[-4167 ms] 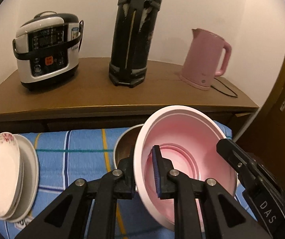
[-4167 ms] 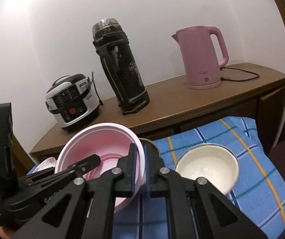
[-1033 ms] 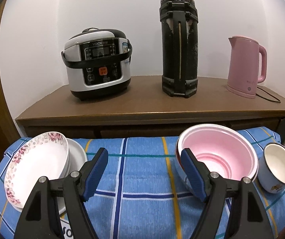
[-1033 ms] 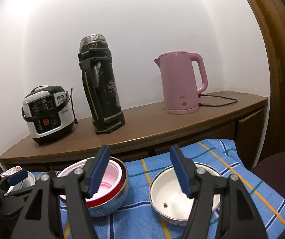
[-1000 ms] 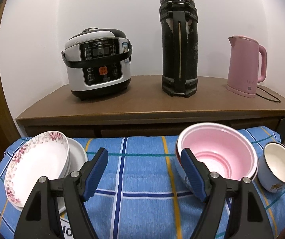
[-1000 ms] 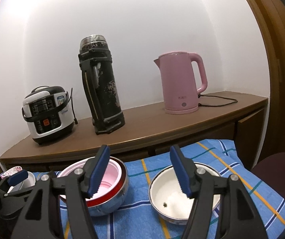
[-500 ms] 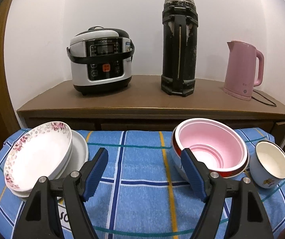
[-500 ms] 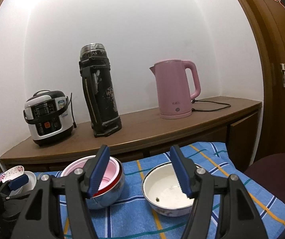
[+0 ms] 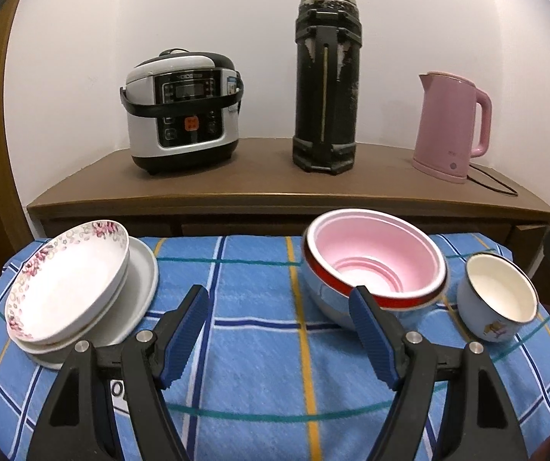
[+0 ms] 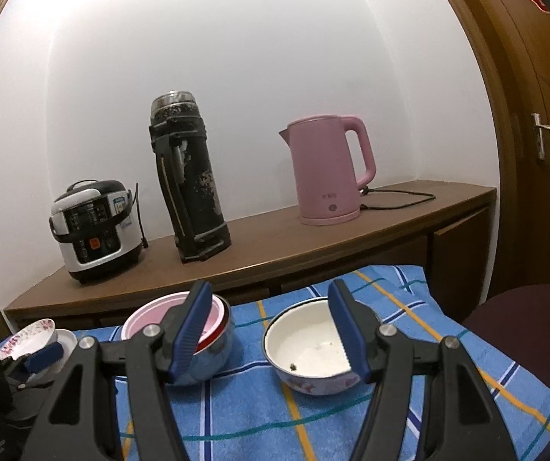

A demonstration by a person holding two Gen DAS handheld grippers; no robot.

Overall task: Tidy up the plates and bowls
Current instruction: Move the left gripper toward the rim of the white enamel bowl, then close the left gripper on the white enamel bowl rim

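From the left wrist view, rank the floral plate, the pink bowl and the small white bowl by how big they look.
1. Pink bowl and floral plate: they look about alike across, so I won't rank them.
2. Small white bowl: clearly smallest.

All three sit at a similar depth on the blue cloth, so nearness hardly skews this.
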